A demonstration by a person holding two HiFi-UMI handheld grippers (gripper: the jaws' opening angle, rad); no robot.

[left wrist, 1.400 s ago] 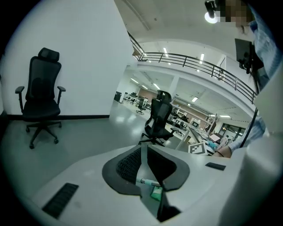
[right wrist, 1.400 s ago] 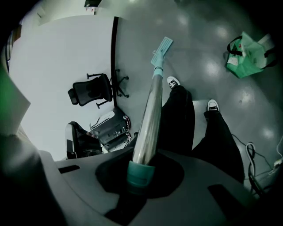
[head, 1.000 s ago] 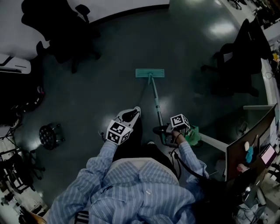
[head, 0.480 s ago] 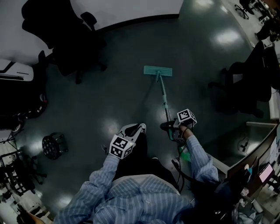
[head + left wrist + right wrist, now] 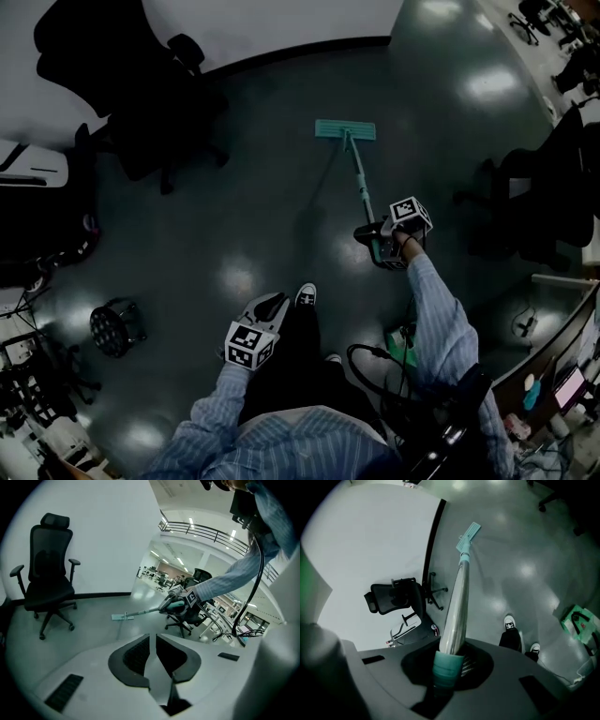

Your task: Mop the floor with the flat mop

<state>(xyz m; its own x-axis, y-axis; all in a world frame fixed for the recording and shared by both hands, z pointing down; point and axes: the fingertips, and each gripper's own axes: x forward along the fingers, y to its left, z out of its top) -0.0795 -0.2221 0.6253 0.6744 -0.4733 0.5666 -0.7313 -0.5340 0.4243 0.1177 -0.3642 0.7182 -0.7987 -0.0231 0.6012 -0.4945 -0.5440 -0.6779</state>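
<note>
Glossy grey floor looks mostly unmopped: fingers of your right gripper pinch the metal pole of the teal flat mop, while those of your left gripper sit pressed together, empty.

my mop pole looks like polished metal, its collar matt teal plastic. the floor is smooth and glossy. my left gripper has a matt grey plastic shell and ribbed black pads.

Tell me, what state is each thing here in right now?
flat mop: head flat on the floor, handle tilted.
right gripper: shut on the handle.
left gripper: shut, empty, away from the mop.
office chair: upright, unoccupied, by the wall.
</note>
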